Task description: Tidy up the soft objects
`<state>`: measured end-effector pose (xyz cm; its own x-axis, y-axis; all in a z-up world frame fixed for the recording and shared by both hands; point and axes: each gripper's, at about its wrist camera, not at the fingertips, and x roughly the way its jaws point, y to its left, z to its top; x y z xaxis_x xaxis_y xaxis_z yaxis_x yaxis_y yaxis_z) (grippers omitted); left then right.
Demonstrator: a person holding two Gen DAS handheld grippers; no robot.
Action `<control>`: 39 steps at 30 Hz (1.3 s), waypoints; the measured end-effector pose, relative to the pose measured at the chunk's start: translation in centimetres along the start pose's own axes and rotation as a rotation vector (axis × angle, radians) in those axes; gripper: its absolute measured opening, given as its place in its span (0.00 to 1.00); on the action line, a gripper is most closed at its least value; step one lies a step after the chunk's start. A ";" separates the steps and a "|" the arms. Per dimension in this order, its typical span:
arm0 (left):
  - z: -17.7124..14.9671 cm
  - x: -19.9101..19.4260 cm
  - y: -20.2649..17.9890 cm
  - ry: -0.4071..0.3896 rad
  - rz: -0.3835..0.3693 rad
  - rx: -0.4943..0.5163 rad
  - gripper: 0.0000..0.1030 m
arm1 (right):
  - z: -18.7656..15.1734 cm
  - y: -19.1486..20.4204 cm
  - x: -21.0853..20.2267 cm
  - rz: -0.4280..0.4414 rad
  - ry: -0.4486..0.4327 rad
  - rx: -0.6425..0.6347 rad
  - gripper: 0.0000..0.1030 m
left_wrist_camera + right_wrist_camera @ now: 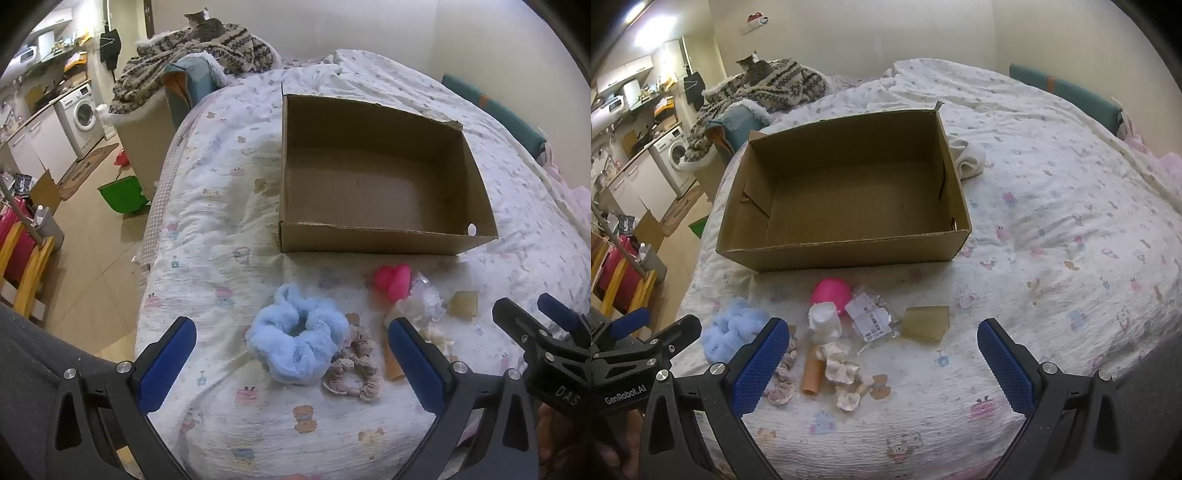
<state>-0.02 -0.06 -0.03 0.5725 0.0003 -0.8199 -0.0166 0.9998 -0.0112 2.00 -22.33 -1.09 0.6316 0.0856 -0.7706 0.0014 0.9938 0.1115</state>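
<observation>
Nothing sits in the cardboard box (pixel 376 192) yet. Your left gripper (pixel 291 354) and right gripper (pixel 882 354) hover spread apart, empty; at lower centre, close on the blue scrunchie (pixel 295 336) first.

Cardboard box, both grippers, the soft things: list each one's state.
cardboard box: open, empty
left gripper: open, holding nothing
right gripper: open, holding nothing
blue scrunchie: loose on the bed, outside the box
pink scrunchie: on the bed, touching the blue one
</observation>
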 end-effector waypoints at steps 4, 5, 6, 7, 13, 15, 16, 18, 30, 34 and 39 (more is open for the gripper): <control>0.0 -0.1 -0.2 -0.005 -0.001 -0.002 1.00 | 0.0 0.0 0.1 -0.001 0.001 0.004 1.00; 0.0 -0.1 -0.2 -0.007 -0.003 -0.004 1.00 | 0.0 0.0 0.1 0.000 0.002 0.004 1.00; 0.0 -0.1 -0.3 -0.008 -0.003 -0.004 1.00 | 0.0 0.0 0.1 -0.001 0.002 0.004 1.00; 0.0 -0.1 -0.4 -0.008 -0.004 -0.005 1.00 | 0.0 0.0 0.0 -0.001 0.002 0.004 1.00; 0.1 -0.2 -0.1 -0.005 -0.008 -0.004 1.00 | 0.1 0.1 0.0 -0.002 0.006 0.003 1.00; 0.2 -0.1 -0.1 -0.004 -0.008 -0.006 1.00 | 0.0 0.0 0.2 -0.005 0.005 0.002 1.00; 0.2 -0.1 -0.1 -0.004 -0.008 -0.005 1.00 | 0.0 0.0 0.2 -0.004 0.007 0.002 1.00; 0.2 -0.1 -0.1 -0.004 -0.008 -0.004 1.00 | 0.0 0.0 0.2 -0.004 0.007 0.002 1.00; 0.0 -0.2 0.0 -0.005 -0.010 -0.004 1.00 | 0.0 0.0 0.3 -0.008 0.006 0.000 1.00; 0.0 -0.2 0.0 -0.004 -0.009 -0.004 1.00 | 0.0 0.0 0.2 -0.005 0.008 0.002 1.00; 0.0 -0.2 0.0 -0.004 -0.009 -0.004 1.00 | -0.1 0.1 0.2 -0.006 0.008 0.000 1.00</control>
<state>-0.13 -0.04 0.15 0.5755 -0.0083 -0.8177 -0.0145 0.9997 -0.0204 2.10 -22.24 -1.30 0.6250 0.0797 -0.7765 0.0056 0.9943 0.1066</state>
